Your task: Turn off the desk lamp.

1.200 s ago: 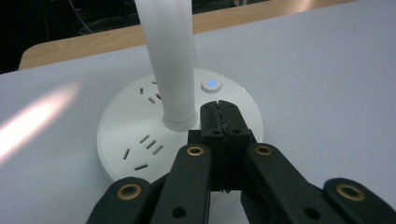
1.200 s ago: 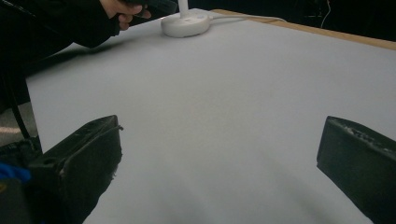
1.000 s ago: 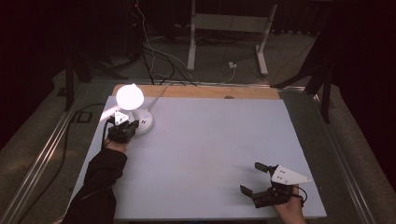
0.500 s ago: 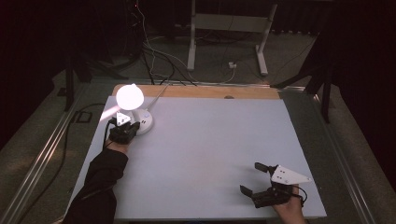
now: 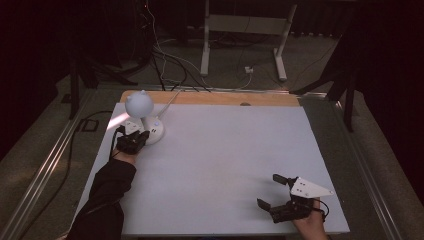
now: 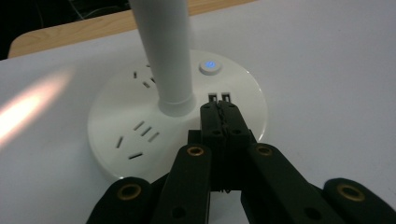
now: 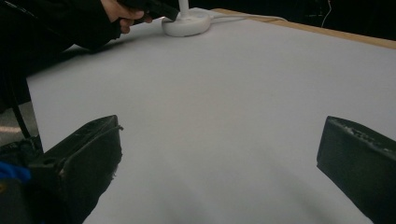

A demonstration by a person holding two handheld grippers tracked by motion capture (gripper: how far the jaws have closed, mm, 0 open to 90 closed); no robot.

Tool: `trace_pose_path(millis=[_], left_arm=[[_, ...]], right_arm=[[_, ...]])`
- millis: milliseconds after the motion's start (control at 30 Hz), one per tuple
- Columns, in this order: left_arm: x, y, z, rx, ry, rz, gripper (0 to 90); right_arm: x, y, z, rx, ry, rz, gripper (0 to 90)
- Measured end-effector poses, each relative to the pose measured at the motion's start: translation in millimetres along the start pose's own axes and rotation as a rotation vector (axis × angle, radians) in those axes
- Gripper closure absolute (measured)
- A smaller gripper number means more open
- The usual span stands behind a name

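Jaws of my left gripper [image 6: 219, 105] were pressed together, empty, tips resting on the round base of the desk lamp [image 6: 177, 116] at the table's [image 5: 225, 160] far-left corner. Its power button [image 6: 209, 66] lay just ahead of the tips, beside the upright stem. Right gripper [image 5: 280, 192] sat wide apart, well away, near-right.

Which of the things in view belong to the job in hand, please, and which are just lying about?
In the job:
- white desk lamp with round socket base
- its small round button, lit blue
- left gripper, shut

Lying about:
- right gripper, open
- white cable
- white metal stand
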State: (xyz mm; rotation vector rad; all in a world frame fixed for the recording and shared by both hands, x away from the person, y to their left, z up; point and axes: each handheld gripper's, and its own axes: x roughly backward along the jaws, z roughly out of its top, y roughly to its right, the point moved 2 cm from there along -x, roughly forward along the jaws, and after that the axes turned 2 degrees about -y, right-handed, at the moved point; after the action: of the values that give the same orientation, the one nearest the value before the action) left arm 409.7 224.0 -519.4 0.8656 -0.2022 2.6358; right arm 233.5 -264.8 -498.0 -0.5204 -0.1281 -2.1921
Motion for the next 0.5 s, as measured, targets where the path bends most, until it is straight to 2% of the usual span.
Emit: trace_pose_path(millis=[33, 100, 200, 300, 367, 400, 500], left_arm=[[4.5, -0.1, 3.9, 0.020, 0.013, -0.007, 90.0], [6.7, 0.4, 5.6, 0.025, 0.019, -0.015, 90.0], [12.2, 0.8, 9.2, 0.050, 0.011, -0.005, 89.2], [16.7, 1.0, 11.4, 0.072, 0.004, -0.002, 79.6], [19.3, 0.8, 13.0, 0.089, 0.004, -0.008, 78.7], [20.6, 0.9, 13.9, 0.097, 0.004, -0.004, 73.0], [23.0, 2.4, 14.7, 0.091, -0.013, -0.014, 63.6]], right_arm=[[0.0, 0.5, -0.1, -0.003, 0.000, 0.000, 0.0], [-0.2, 0.1, -0.1, -0.001, -0.002, 0.000, 0.0], [-0.2, -0.3, -0.1, 0.001, -0.003, 0.001, 0.0], [0.0, -0.3, 0.0, 0.003, -0.002, 0.001, 0.0], [0.0, -0.2, 0.0, 0.003, -0.002, 0.000, 0.0], [0.0, -0.1, -0.1, 0.001, -0.002, 0.000, 0.0], [0.1, 0.0, -0.1, 0.001, -0.002, -0.001, 0.0]])
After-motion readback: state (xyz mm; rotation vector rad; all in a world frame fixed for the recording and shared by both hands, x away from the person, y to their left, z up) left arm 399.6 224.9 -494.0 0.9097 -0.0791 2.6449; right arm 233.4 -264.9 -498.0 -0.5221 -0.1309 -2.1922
